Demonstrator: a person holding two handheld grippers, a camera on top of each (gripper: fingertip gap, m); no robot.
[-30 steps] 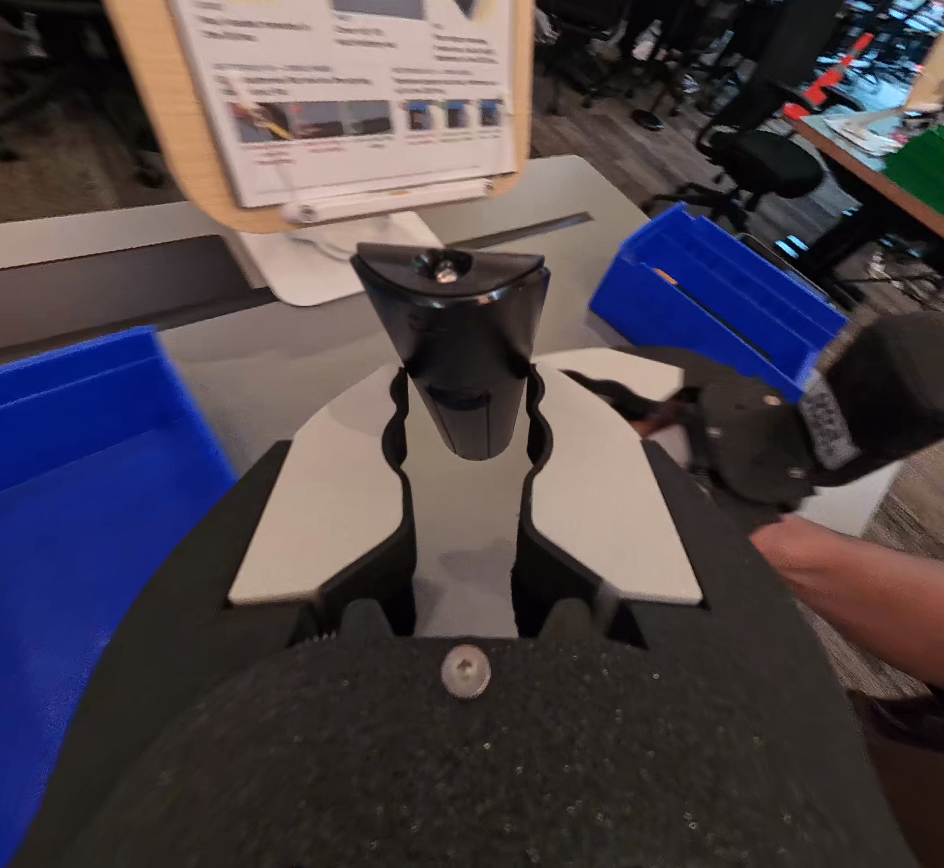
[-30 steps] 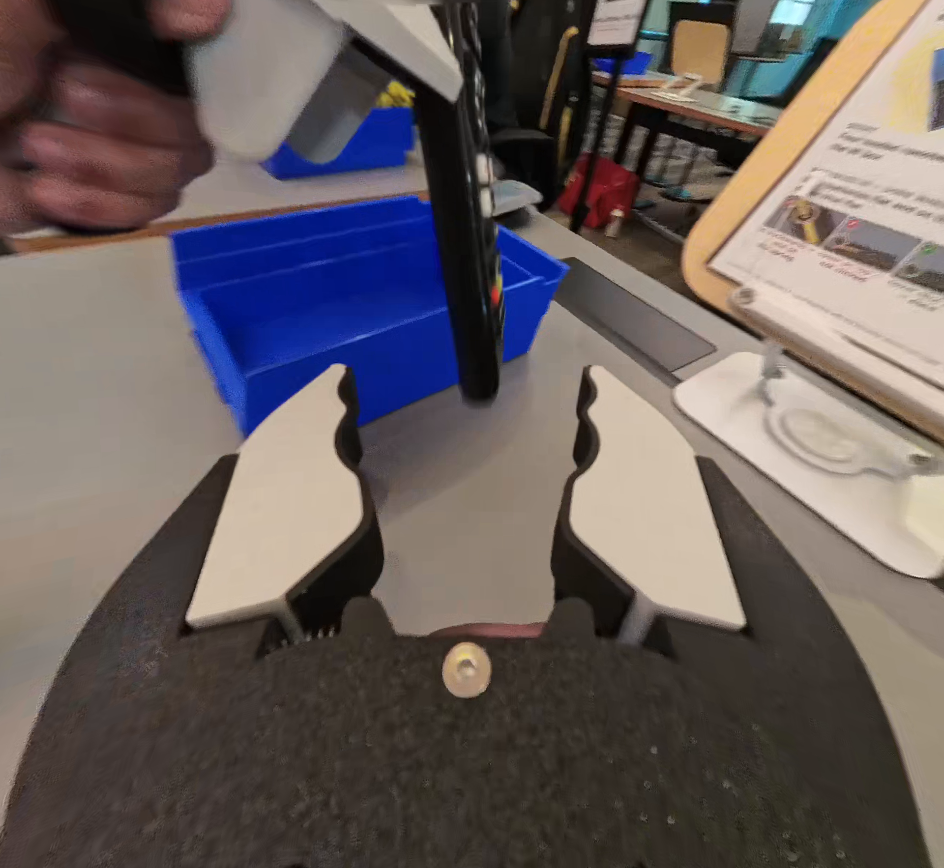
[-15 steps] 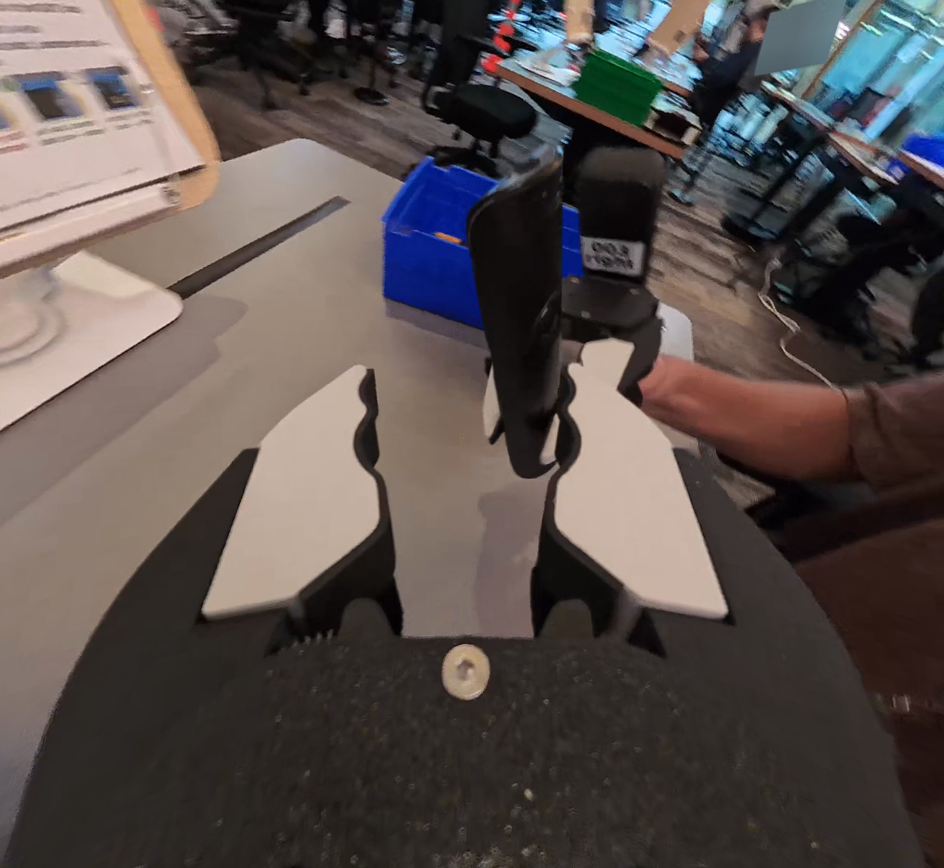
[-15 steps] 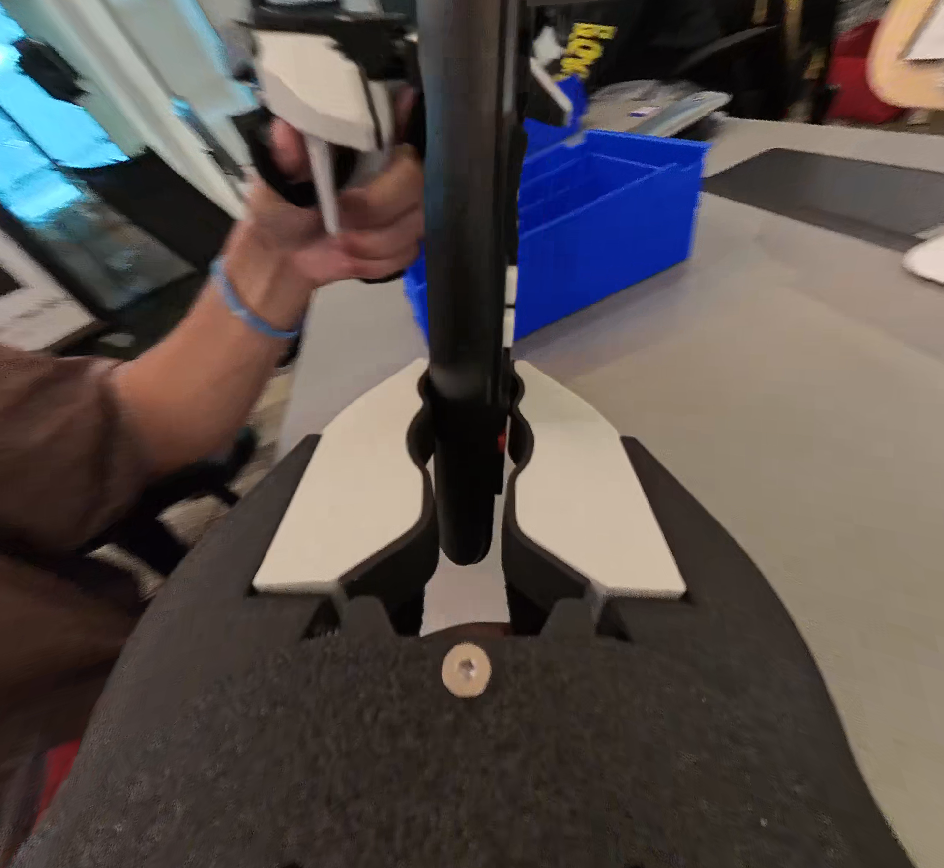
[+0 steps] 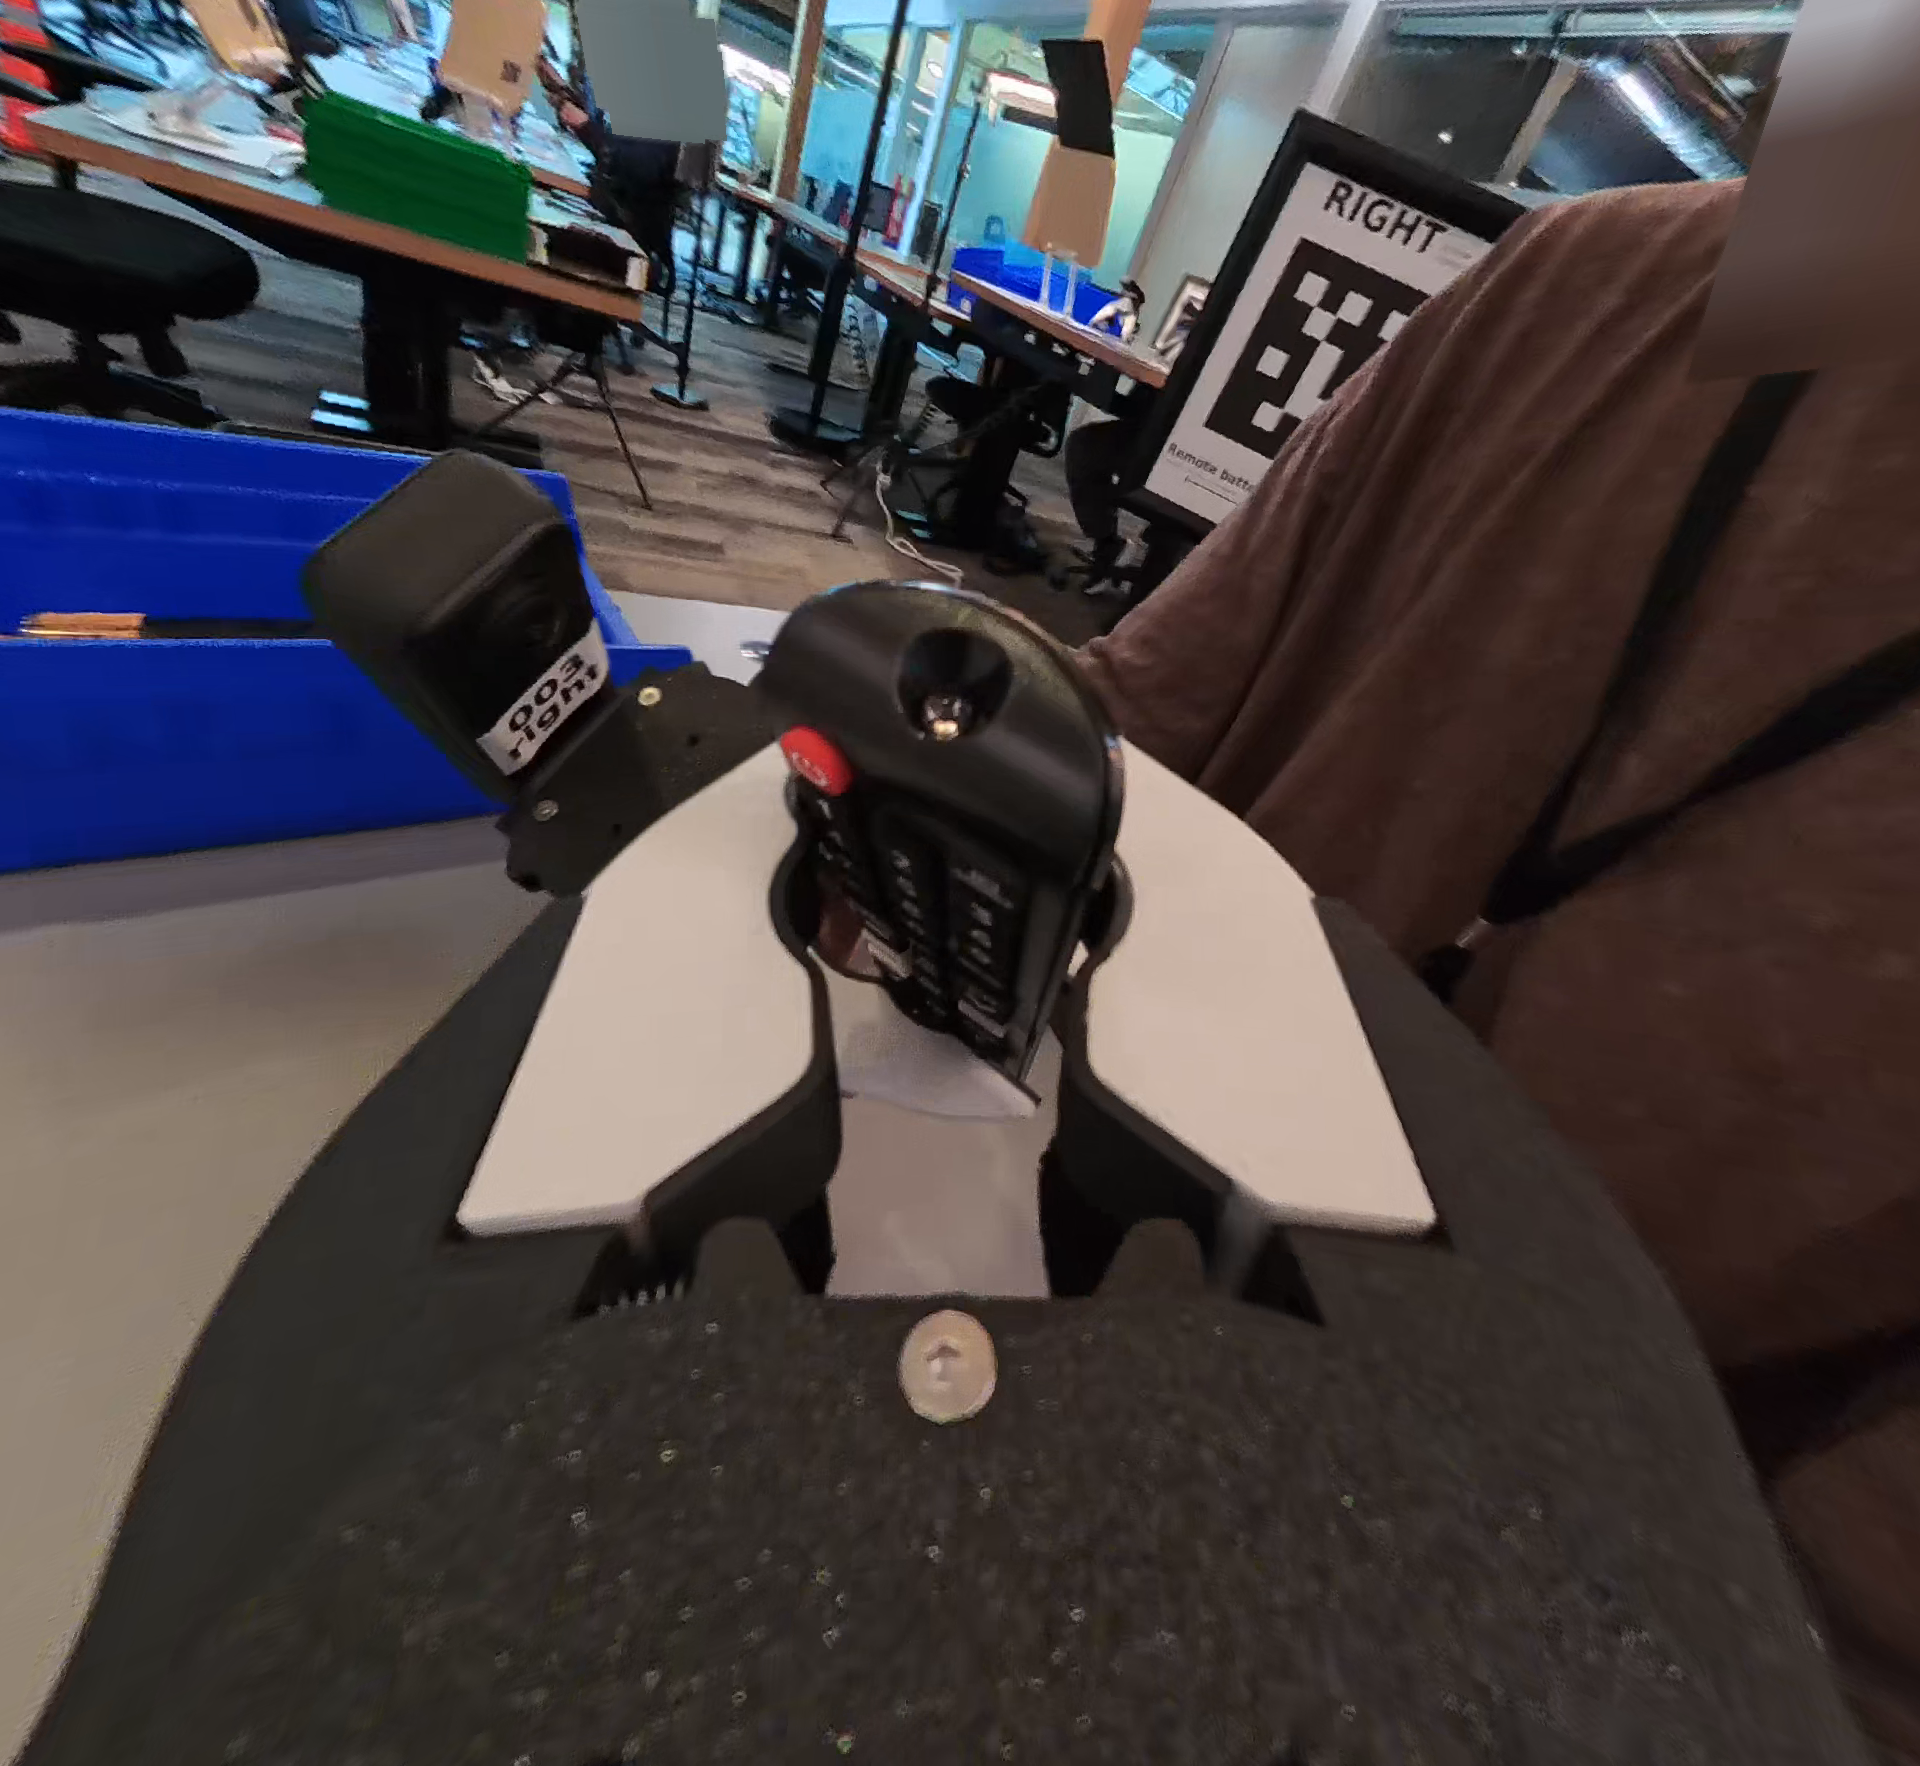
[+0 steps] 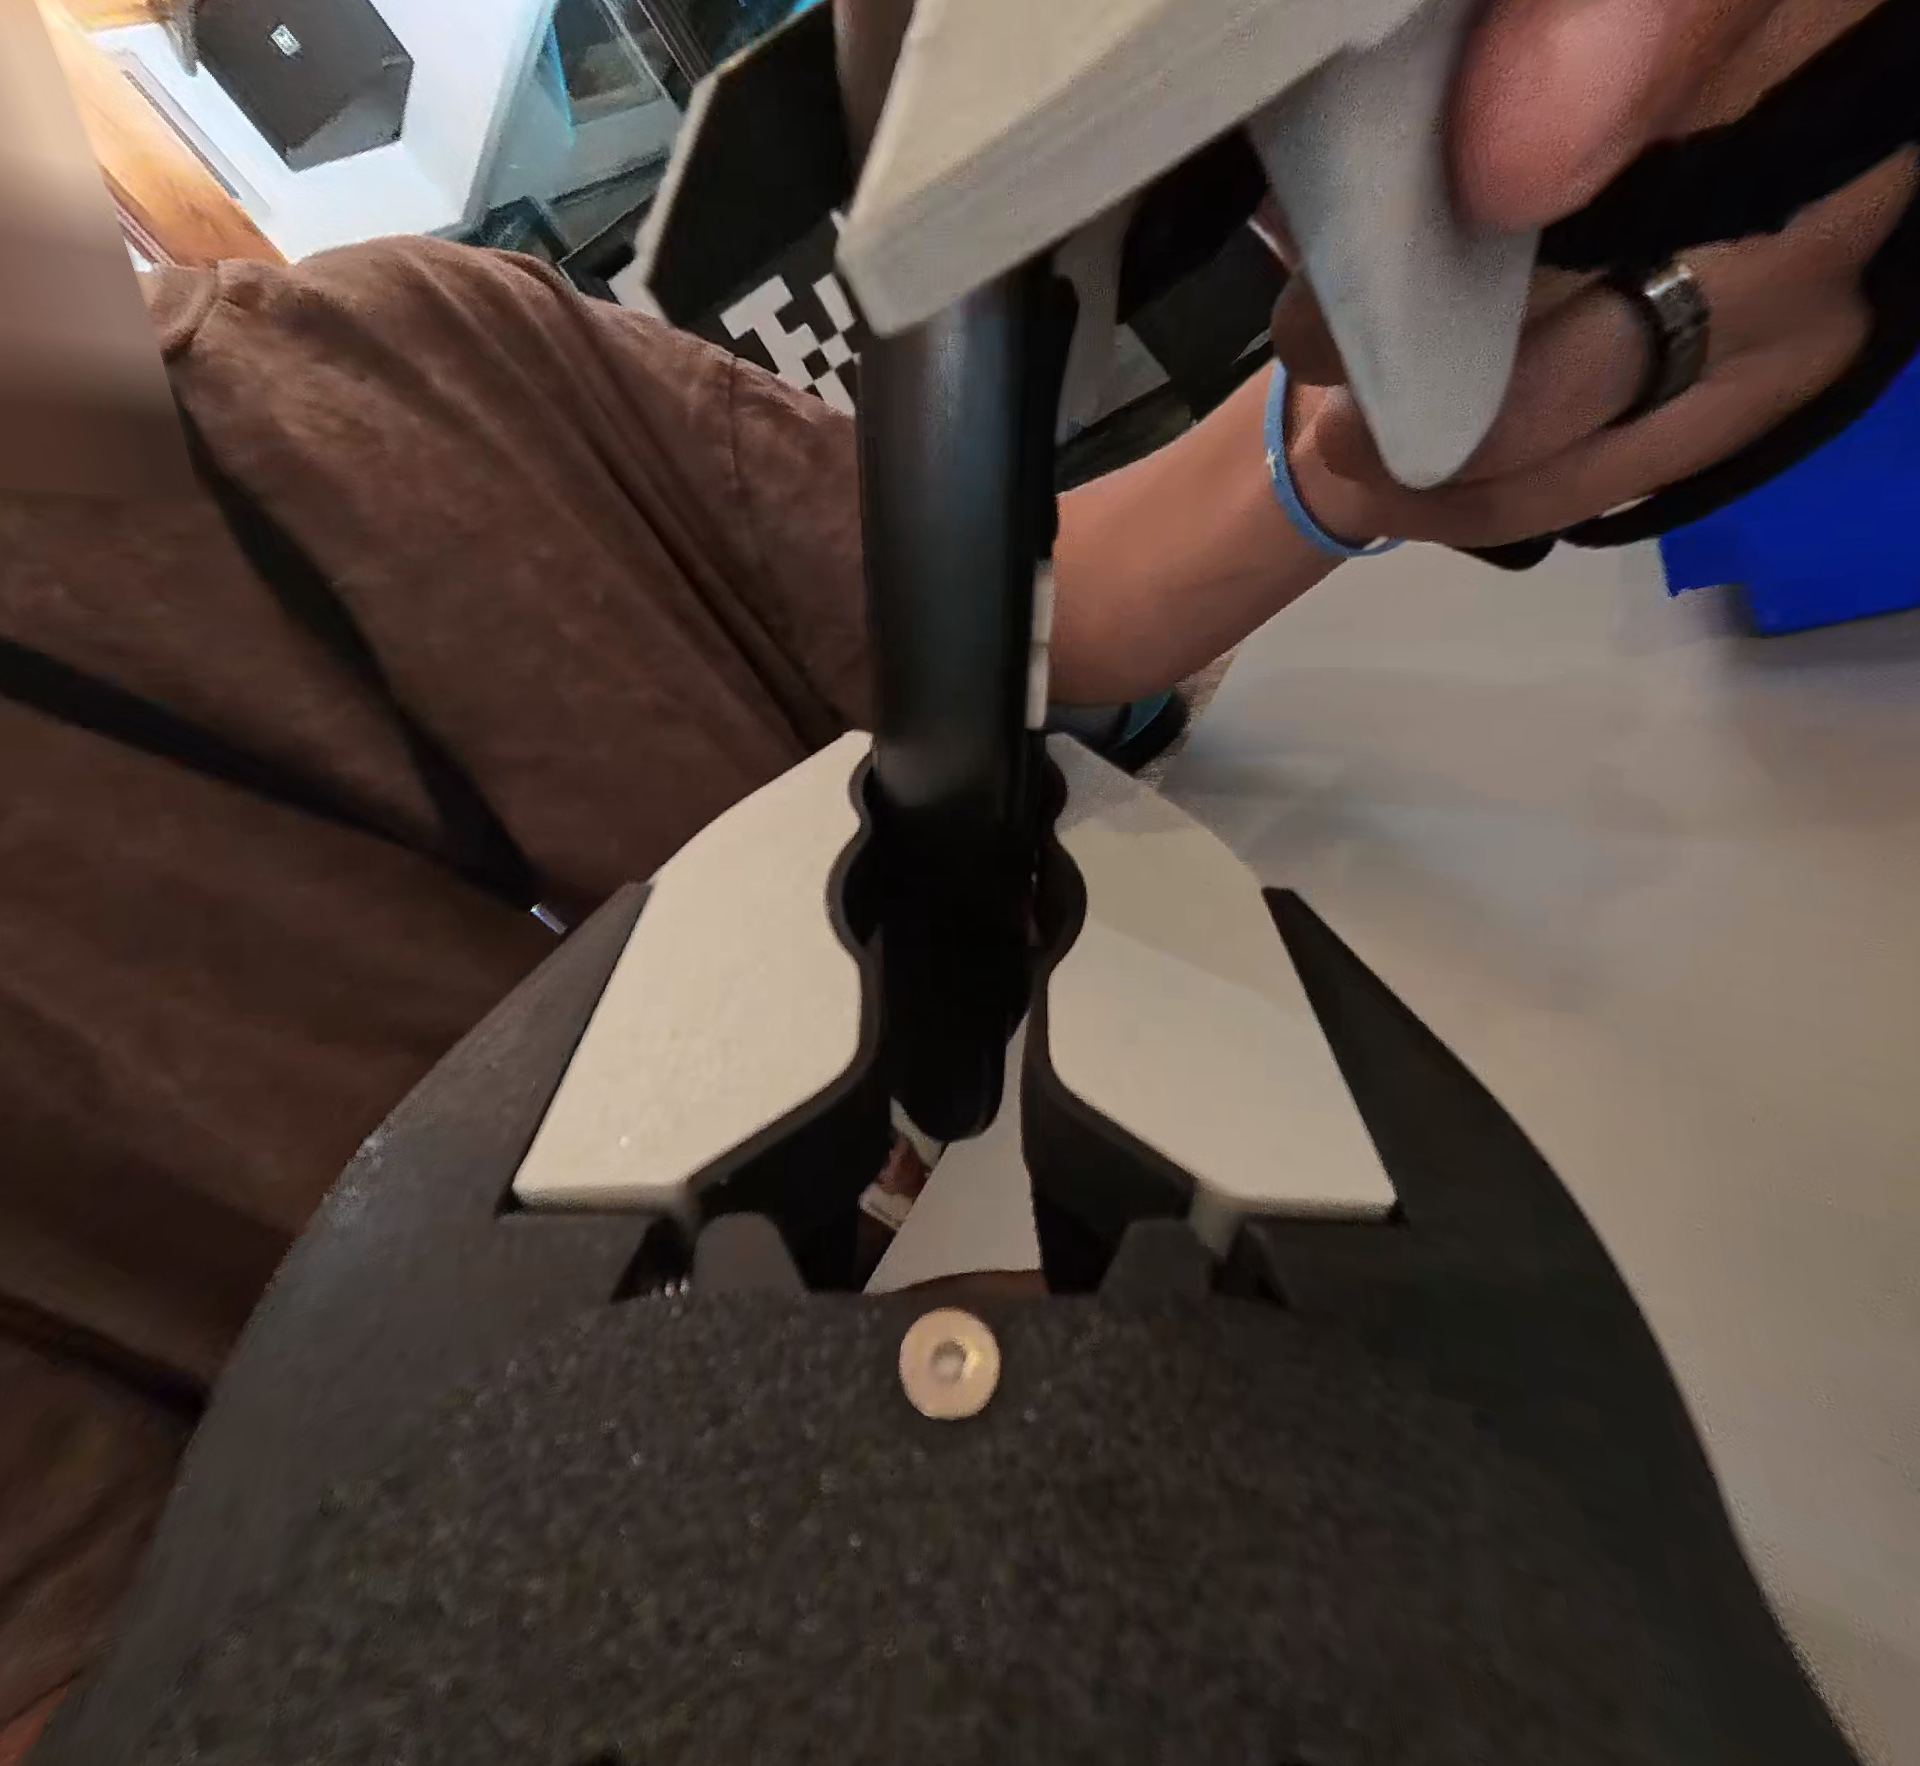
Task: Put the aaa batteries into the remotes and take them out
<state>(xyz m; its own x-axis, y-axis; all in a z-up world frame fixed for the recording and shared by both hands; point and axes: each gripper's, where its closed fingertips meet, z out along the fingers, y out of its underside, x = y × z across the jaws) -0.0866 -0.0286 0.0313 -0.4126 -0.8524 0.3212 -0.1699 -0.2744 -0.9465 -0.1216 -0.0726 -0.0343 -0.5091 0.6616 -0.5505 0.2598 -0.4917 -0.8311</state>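
Note:
A black remote [image 5: 956,781] stands between the fingers of my left gripper [image 5: 951,885], which is shut on it. Its button face and red power button [image 5: 816,760] point toward the camera. In the right wrist view the same remote [image 6: 951,594] runs upward, and my right gripper [image 6: 956,875] is shut on its lower end. The left gripper [image 6: 1091,54], held by a hand, grips it higher up. The right gripper's body [image 5: 457,636] shows behind the remote in the left wrist view. No batteries are in view.
A blue bin [image 5: 156,729] stands on the grey table [image 5: 208,1041] to the left; its corner shows in the right wrist view [image 6: 1808,563]. The person's brown shirt [image 5: 1558,677] is close behind the remote. A black-and-white marker board [image 5: 1309,345] stands beyond. The gap from one gripper's tips to the other's is roughly 8 centimeters.
My right gripper took hold of the remote's lower end. My left gripper opened half a second ago and is now shut on the remote again. Both views have swung toward the person.

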